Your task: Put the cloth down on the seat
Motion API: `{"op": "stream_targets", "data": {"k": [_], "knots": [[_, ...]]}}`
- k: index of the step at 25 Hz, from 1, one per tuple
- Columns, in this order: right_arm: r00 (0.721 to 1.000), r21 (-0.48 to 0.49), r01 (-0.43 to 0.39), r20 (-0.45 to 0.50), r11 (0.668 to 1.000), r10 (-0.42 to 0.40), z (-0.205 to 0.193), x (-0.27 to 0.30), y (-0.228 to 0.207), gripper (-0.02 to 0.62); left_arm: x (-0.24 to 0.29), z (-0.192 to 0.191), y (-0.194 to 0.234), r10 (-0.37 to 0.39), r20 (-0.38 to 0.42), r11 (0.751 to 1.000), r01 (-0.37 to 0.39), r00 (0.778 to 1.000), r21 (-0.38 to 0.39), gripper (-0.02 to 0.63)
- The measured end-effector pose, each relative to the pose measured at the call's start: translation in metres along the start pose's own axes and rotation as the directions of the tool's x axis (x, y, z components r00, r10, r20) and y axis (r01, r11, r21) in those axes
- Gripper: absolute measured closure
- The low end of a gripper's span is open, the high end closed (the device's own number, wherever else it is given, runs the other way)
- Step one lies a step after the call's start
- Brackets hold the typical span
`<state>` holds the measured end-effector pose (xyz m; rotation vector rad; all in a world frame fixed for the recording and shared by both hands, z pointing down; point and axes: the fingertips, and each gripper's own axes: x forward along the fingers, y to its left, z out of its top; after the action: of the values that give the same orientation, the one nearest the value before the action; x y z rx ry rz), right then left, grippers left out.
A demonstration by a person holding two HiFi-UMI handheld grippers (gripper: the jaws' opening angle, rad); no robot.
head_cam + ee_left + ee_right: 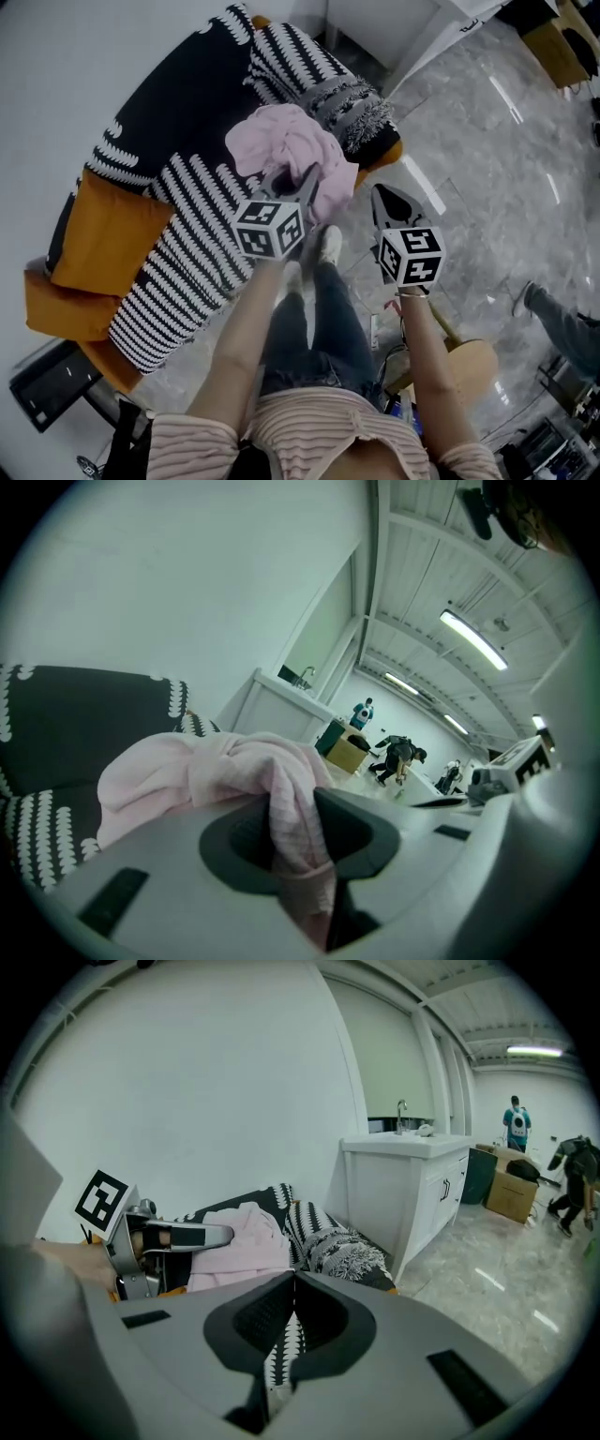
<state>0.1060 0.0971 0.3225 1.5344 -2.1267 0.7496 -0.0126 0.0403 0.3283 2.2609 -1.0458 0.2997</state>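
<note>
**Pale pink crumpled cloth** [291, 148]: bunched in a loose ball over the right-hand end of the seat, not yet laid down. One fold runs down between the jaws of the left hand-held gripper [292, 808], which is clenched on it. The bulk billows out ahead of the tips. Cannot tell whether the lowest folds touch the cover beneath.

**Seat** [178, 246]: a sofa with orange cushions [101, 236] under a black-and-white zigzag knitted throw [178, 103]. A fringed, grey-flecked end of the throw [361, 112] lies just beside the cloth, near the sofa's outer edge.

**Right hand-held gripper** [380, 195]: beside the left one and apart from the cloth. Its jaws are closed tip to tip with nothing between them.

**Beyond:** pale grey polished floor [487, 141], white cabinet with a tap [403, 1180], people far off.

**Risks, as judged:**
- The cloth hangs near the sofa's end. Let go here, it may slide over the fringe to the floor.
- The pinched fold sits deep in the jaws. It may cling when they part and get dragged back off the seat.
- The throw looks loose, so a low pass could snag the fringe or ruck it.
- The right hand-held gripper, closed, cannot steady anything.
</note>
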Motion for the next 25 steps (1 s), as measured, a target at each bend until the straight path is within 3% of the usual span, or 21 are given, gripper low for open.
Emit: {"op": "stream_targets", "data": {"k": [15, 25], "knots": [[0.993, 0.019, -0.017, -0.114, 1.0, 0.019, -0.03, 0.09, -0.053, 0.586, 0.115, -0.051, 0.057, 0.043, -0.09, 0.997, -0.049, 0.995, -0.068, 0.499], [0.982, -0.008, -0.039, -0.187, 0.999, 0.036, -0.041, 0.135, -0.066, 0.586, 0.157, -0.083, 0.085, 0.057, -0.166, 0.994, -0.071, 0.985, -0.082, 0.499]]}}
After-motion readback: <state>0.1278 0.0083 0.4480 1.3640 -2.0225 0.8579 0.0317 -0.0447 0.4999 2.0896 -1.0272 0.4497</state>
